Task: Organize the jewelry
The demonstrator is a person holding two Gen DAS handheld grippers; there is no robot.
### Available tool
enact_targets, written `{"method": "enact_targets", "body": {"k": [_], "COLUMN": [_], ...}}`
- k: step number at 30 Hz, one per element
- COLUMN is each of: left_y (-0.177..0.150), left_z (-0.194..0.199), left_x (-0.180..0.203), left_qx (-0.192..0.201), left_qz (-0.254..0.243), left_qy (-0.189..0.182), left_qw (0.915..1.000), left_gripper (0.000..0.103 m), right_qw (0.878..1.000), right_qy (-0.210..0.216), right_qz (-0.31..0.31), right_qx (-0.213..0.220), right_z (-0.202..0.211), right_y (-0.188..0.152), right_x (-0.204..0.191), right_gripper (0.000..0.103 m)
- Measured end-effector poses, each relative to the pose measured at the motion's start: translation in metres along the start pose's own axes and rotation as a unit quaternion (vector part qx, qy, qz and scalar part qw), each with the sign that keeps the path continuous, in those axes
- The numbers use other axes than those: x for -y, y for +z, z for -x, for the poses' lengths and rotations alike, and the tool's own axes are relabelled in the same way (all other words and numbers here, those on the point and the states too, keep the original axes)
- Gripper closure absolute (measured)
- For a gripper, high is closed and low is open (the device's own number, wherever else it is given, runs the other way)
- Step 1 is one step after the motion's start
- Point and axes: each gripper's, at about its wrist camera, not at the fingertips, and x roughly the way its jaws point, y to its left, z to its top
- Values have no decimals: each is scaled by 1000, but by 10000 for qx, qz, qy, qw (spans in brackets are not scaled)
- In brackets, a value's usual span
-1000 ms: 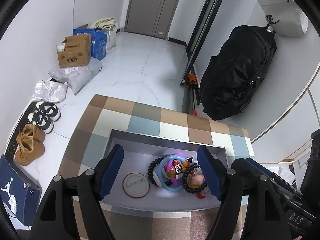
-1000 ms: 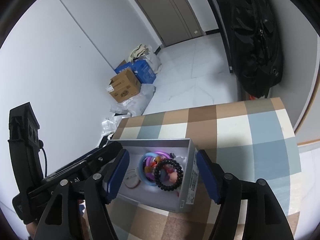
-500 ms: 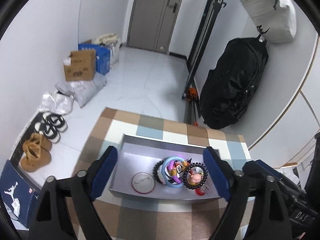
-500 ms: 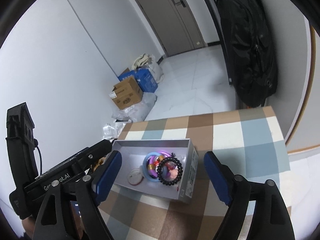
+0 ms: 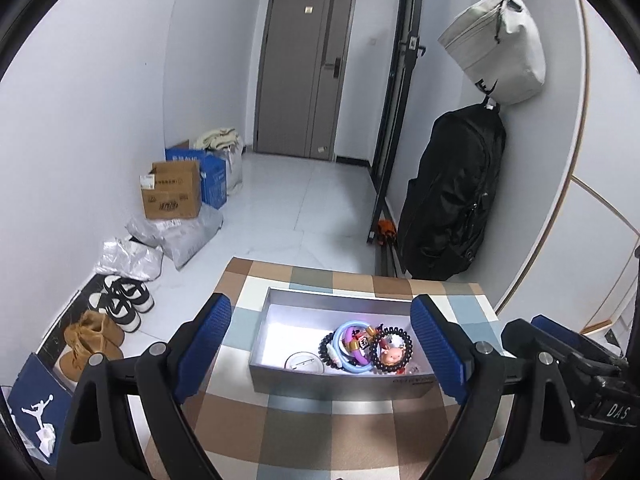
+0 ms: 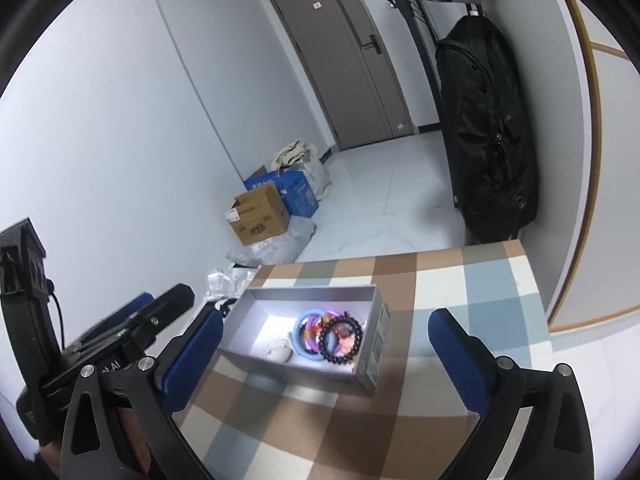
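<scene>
A grey open box (image 5: 340, 380) stands on the checked tablecloth (image 5: 296, 432). In its right half lie a black bead bracelet (image 5: 406, 340) with a pink charm, a blue bangle (image 5: 338, 340) over a purple one, and a round white badge (image 5: 304, 362). My left gripper (image 5: 320, 308) hovers above and short of the box, open, with nothing between its blue pads. My right gripper (image 6: 326, 320) hangs back from the same box (image 6: 376, 364); its jaws are opening and hold nothing. The bead bracelet (image 6: 360, 336) and blue bangle (image 6: 298, 336) also show there.
The table ends just beyond the box, with white floor past it. A black bag (image 5: 452, 200) hangs on the right wall under a pale bag (image 5: 496, 44). Cardboard boxes (image 5: 172, 196), parcels and shoes (image 5: 124, 304) line the left wall. A grey door (image 5: 304, 72) is at the back.
Both grippers have drawn back and up from the box, which now looks smaller and farther off. Both pairs of jaws stand wider. The jewelry in the box has not moved.
</scene>
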Motion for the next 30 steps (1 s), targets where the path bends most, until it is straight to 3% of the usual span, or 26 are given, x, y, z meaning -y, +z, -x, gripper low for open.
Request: {"method": "enact_targets", "body": {"k": [13,30], "left_y": [-24,-37], "left_z": [15,10], "left_x": [-8,-6], "left_qx": [15,-105], "left_qz": [95,-33], "left_qy": [138,306], "left_qw": [9999,9995], "left_gripper": [15,15], "right_qw": [9990,9981], "right_qy": [-110,-268], "right_qz": [362,530], "right_qx": [235,169], "right_z": [27,14], "right_y": [-27,-46], "right_x": [-9,-11], "right_gripper": [0,0]}}
